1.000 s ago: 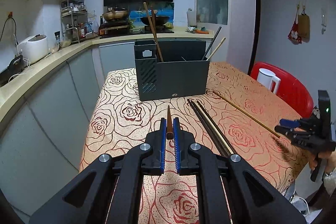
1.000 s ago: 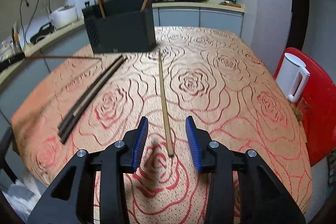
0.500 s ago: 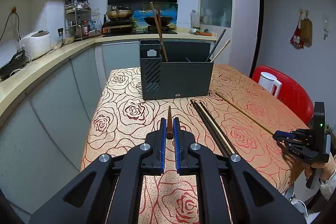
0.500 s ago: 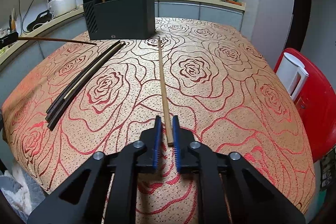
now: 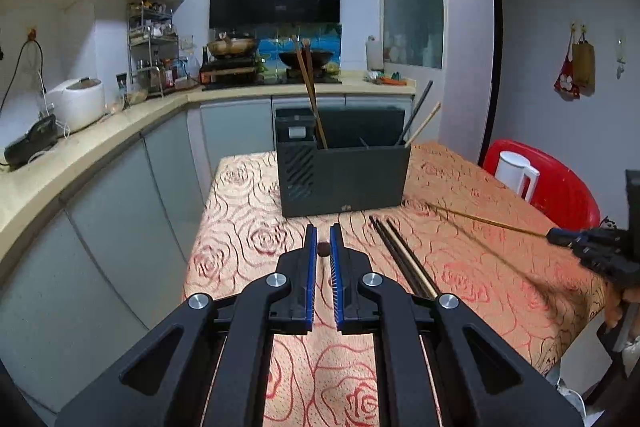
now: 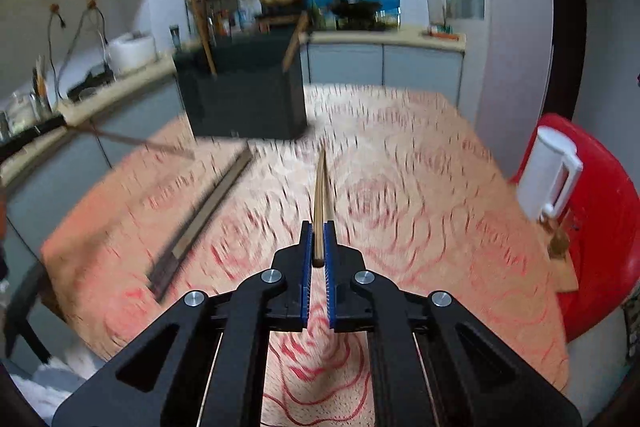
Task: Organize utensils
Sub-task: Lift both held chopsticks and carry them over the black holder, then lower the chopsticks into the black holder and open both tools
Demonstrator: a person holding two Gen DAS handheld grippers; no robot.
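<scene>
Left wrist view: left gripper [image 5: 323, 247] with jaws clenched on the thick end of a dark brown wooden chopstick [image 5: 323, 249], seen end-on as a small round dot, pointing ahead toward the dark grey plastic utensil box [image 5: 344, 179]. Right wrist view: right gripper [image 6: 318, 247] with jaws clenched on the thick end of a light bamboo chopstick [image 6: 319, 203], tip lifted off the desk [image 6: 420, 187] with its rose-pattern orange cloth and pointing forward. Much blur in that view.

Handling, as a guess: thin, light and stiff sticks, a bit smooth, so easy to twist or slip when pinched at one end only. Better to hold near the thick end and go slow, tip first into the box.

Count: one chopstick in each gripper, so two held. Bundle of dark chopsticks [image 5: 400, 259] flat on the desk between the grippers, three or four, hard to tell. Four sticks standing in the box: two brown ones at the left part, one black and one light at the right corner. One box. One white plastic jug [image 5: 516, 175] on one red plastic chair [image 5: 568, 195] beside the desk.
</scene>
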